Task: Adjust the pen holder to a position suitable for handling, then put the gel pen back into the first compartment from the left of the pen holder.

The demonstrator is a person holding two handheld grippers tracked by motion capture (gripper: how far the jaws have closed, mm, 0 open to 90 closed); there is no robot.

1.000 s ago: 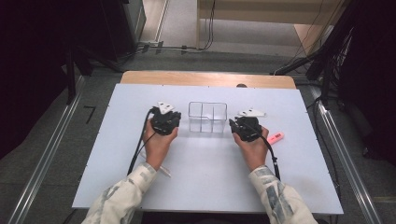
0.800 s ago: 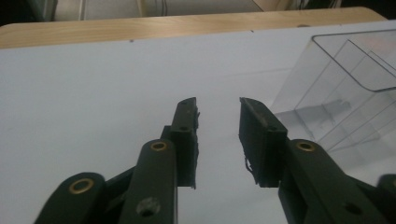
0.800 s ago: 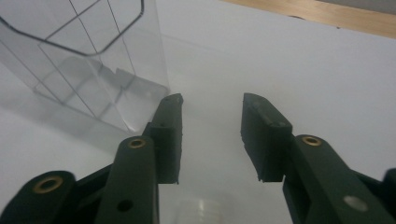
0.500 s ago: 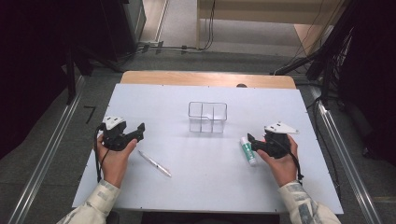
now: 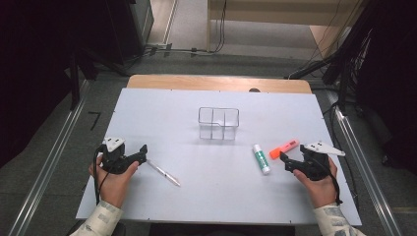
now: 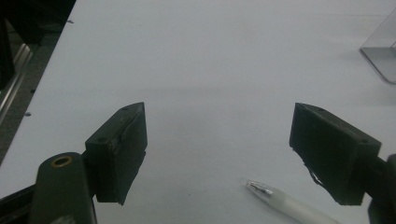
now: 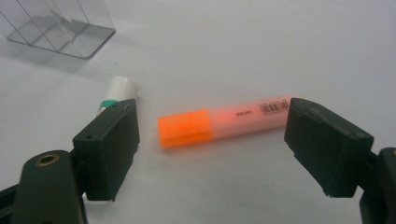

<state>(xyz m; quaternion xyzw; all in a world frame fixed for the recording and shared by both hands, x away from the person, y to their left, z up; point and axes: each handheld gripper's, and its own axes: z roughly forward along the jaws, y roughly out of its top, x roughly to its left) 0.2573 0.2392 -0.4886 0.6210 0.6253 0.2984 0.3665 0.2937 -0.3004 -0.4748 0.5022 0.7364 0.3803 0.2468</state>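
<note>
The orange highlighter (image 7: pixel 224 122), printed "deli" beside a barcode, lies between the right gripper (image 7: pixel 212 151)'s jaws, which have just been opening. At nine o'clock, the left gripper (image 6: pixel 233 156)'s jaws have likewise been opening, with a clear pen (image 6: pixel 285 203) lying near them.

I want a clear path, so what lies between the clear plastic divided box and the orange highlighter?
In the high view, the white glue stick with a green band lies between the clear plastic divided box and the orange highlighter, close beside the highlighter.

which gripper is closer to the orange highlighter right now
Right. The right gripper sits just beside the orange highlighter, its open jaws facing it; the left gripper is far across the table, by the pen.
</note>
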